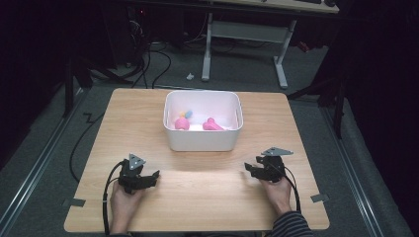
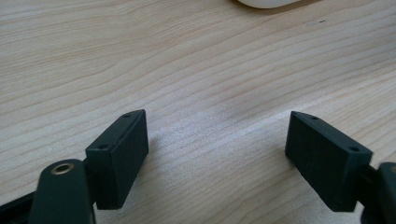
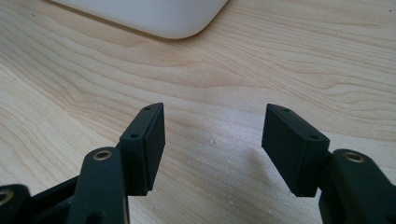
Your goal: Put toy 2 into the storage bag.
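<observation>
Your left gripper sits in the lower left of the high view, low over the pale wood-grain tabletop. Its jaws stand spread wide, with only bare wood between them in the left gripper view. Your right gripper sits in the lower right of the high view, likewise low over the tabletop. Its jaws are also spread, somewhat less wide, and nothing lies between them. Each gripper points inward toward the middle of the frame. This looks like a ready stance: both tools stay clear of the work, and either one can advance without crossing the other.

The white rounded-corner plastic bin stands at the centre of the high view, well apart from both grippers. Its near corner shows at the top of the right gripper view. Inside it lie a pink soft toy piece at the left, a second pink piece at the right, and a small blue and yellow item just behind the left one. Their exact shapes are too small to tell.

The bin walls keep the pieces together, so you likely have to come down from above the rim. Keep the jaws spread until one piece sits between the pads.
</observation>
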A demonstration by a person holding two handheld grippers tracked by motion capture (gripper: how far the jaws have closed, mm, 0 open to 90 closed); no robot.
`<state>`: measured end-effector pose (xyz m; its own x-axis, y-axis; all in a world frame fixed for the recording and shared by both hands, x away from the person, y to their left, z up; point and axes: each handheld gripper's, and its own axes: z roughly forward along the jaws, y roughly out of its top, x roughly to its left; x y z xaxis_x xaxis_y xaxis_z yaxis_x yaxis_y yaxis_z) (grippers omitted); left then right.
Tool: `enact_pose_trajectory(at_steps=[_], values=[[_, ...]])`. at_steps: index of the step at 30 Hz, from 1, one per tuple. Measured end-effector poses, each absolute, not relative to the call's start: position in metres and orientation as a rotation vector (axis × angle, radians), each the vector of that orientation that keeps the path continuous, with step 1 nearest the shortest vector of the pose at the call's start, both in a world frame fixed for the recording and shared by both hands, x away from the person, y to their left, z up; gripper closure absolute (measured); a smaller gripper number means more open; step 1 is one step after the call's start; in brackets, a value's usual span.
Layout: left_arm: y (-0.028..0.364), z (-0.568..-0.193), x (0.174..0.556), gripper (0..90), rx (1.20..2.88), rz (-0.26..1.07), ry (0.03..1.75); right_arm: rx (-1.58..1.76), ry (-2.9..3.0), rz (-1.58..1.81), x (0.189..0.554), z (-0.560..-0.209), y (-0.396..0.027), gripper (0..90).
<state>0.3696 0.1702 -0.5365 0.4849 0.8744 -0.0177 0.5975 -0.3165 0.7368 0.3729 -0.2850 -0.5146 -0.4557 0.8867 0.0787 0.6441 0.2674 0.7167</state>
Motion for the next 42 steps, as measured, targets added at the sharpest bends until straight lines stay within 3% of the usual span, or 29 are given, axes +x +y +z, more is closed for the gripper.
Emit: enact_pose_trajectory(at_steps=[42], values=[[0.17, -0.537, 0.37, 21.6, 2.034, 0.513, 1.218, 1.345, 2.169, 0.91, 0.373, -0.531, -0.279, 32.3]])
